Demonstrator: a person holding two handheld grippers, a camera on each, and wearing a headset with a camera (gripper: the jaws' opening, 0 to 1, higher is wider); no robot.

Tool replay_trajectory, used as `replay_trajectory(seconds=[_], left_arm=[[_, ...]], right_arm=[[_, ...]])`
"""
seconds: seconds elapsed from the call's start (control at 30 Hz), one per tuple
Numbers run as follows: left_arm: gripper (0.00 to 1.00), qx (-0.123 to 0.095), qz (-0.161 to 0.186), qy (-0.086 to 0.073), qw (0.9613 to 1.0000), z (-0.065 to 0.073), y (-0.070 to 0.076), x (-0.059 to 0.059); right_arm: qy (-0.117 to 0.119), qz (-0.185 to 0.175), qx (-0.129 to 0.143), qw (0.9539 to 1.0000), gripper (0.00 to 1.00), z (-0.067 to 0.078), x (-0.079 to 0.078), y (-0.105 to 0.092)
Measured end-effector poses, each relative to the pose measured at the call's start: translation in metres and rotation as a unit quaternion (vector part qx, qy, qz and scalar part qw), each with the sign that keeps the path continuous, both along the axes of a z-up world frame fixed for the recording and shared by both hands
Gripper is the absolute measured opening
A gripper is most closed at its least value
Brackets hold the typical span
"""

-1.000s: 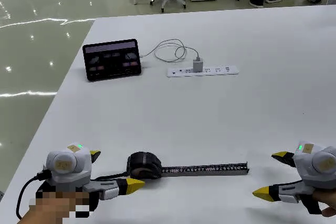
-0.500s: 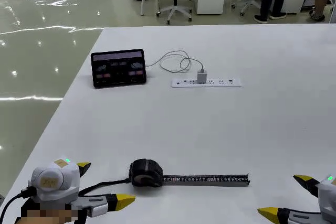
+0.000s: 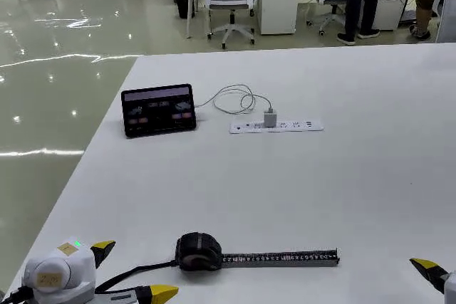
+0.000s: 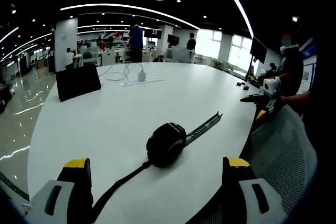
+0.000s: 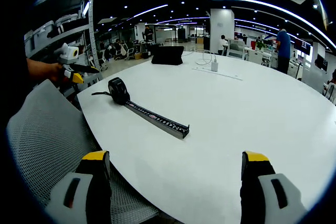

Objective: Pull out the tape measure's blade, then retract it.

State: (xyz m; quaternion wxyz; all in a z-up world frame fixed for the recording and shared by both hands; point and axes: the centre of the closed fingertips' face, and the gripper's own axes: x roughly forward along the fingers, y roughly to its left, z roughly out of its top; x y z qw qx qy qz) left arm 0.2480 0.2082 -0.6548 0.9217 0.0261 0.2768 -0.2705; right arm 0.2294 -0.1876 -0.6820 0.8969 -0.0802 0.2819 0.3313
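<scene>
The left gripper has its jaws spread wide with nothing between them, and the right gripper is just as wide apart and likewise holds nothing. The tape measure lies on the white bench between the two, its black case just ahead of the left gripper. Its wrist strap trails back between that gripper's jaws. The blade lies drawn out flat, its end pointing toward the right gripper and well apart from it.
</scene>
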Motion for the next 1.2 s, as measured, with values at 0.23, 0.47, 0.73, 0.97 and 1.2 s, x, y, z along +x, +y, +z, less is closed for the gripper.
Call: replay_trajectory(seconds=[0.23,0.47,0.73,0.97,1.2], left_arm=[[1.0,0.003,-0.001,0.011,0.9999,-0.007,0.006,-0.002],[1.0,0.006,-0.01,0.014,0.9998,-0.007,0.009,-0.006],[1.0,0.002,-0.007,0.015,0.9999,-0.007,0.011,-0.008],[1.0,0.008,-0.005,0.023,0.9997,-0.016,0.013,-0.011],[1.0,0.01,-0.002,0.03,0.9995,-0.024,0.008,-0.019]], right_arm=[[0.007,0.005,-0.012,0.9999,1.0,-0.003,0.002,-0.014],[0.015,0.034,-0.028,0.9989,1.0,-0.007,-0.005,-0.015],[0.018,0.037,-0.03,0.9987,0.99,-0.007,-0.008,-0.026],[0.021,0.039,-0.031,0.9986,0.98,-0.009,-0.012,-0.026],[0.02,0.047,-0.036,0.998,0.98,-0.014,-0.014,-0.024]])
